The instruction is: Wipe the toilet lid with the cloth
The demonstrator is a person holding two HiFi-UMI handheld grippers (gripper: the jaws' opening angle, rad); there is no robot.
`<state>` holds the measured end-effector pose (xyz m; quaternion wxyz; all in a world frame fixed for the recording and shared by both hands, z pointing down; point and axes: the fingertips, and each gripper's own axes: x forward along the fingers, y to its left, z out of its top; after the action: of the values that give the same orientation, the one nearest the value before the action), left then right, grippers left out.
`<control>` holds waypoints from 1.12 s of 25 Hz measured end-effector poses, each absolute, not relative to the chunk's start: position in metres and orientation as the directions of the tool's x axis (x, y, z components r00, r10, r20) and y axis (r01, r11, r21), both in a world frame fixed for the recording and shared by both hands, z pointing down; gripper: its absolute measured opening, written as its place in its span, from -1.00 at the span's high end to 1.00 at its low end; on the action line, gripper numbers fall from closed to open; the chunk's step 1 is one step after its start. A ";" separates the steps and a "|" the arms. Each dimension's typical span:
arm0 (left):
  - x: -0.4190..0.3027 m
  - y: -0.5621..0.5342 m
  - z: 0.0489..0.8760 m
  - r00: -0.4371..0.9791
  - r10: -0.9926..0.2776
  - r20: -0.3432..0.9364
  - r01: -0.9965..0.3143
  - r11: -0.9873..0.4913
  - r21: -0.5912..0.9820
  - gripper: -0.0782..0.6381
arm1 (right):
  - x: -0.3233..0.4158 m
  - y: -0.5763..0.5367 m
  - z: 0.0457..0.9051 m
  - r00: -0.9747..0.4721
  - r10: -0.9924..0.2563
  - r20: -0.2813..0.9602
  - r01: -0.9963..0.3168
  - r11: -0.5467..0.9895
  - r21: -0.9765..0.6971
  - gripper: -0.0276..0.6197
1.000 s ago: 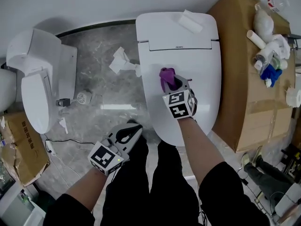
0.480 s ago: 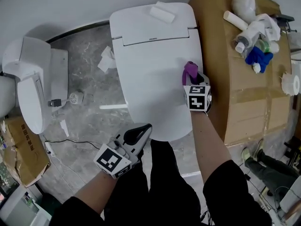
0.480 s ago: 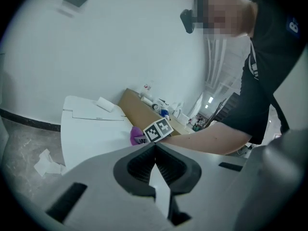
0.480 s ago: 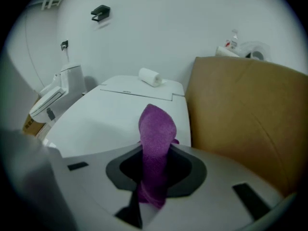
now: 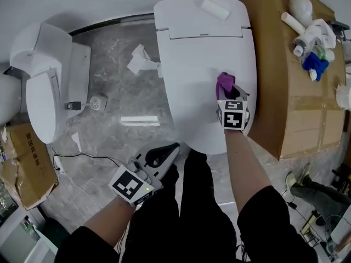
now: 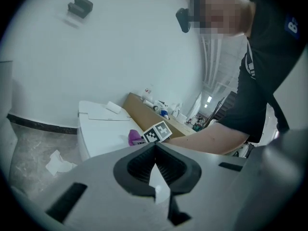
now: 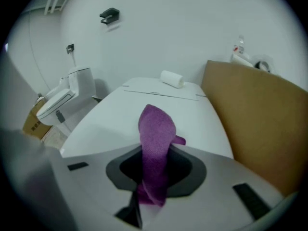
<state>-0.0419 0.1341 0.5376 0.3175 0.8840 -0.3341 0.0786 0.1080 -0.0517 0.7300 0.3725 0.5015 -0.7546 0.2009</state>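
- Purple microfibre cloth (image 5: 224, 83): clamped upright in the closed jaws of the right gripper (image 5: 228, 92). Its lower end is hidden inside them, and contact with the lid cannot be told.
- White closed toilet lid (image 5: 200, 64): the cloth stands over its right part.
- Grey marble floor (image 5: 118, 106): crumpled white tissue (image 5: 140, 64). A second white toilet (image 5: 44, 86) is at left, and a brown cardboard box (image 5: 285, 97) at right is cut off by the frame.
- Left gripper (image 5: 167, 148): jaws together, empty, held low before the lid's front edge.

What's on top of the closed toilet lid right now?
Only the purple cloth, clamped in the right gripper, at the right side of the toilet lid. The surface beneath them is covered.
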 end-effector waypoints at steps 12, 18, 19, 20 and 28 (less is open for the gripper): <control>-0.134 0.199 0.544 0.717 -0.588 0.375 -0.691 -0.528 0.493 0.74 | -0.089 0.031 0.722 -0.434 -0.494 0.754 -0.719 0.694 0.041 0.62; -0.110 0.207 0.548 0.718 -0.583 0.379 -0.690 -0.524 0.500 0.74 | -0.016 0.020 0.723 -0.393 -0.530 0.751 -0.760 0.647 0.059 0.62; -0.099 0.209 0.550 0.726 -0.571 0.382 -0.682 -0.531 0.503 0.74 | 0.007 0.017 0.724 -0.373 -0.545 0.751 -0.785 0.617 0.057 0.62; -0.087 0.210 0.550 0.736 -0.558 0.384 -0.673 -0.539 0.507 0.74 | 0.032 0.014 0.725 -0.351 -0.559 0.751 -0.811 0.582 0.054 0.62; 0.010 0.194 0.538 0.782 -0.516 0.351 -0.622 -0.600 0.504 0.74 | 0.197 0.008 0.730 -0.179 -0.632 0.754 -0.925 0.369 0.089 0.62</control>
<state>0.0103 0.1940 0.5378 0.3134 0.8903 -0.3194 0.0844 0.1974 0.0082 0.7304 0.3670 0.5249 -0.7415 0.1996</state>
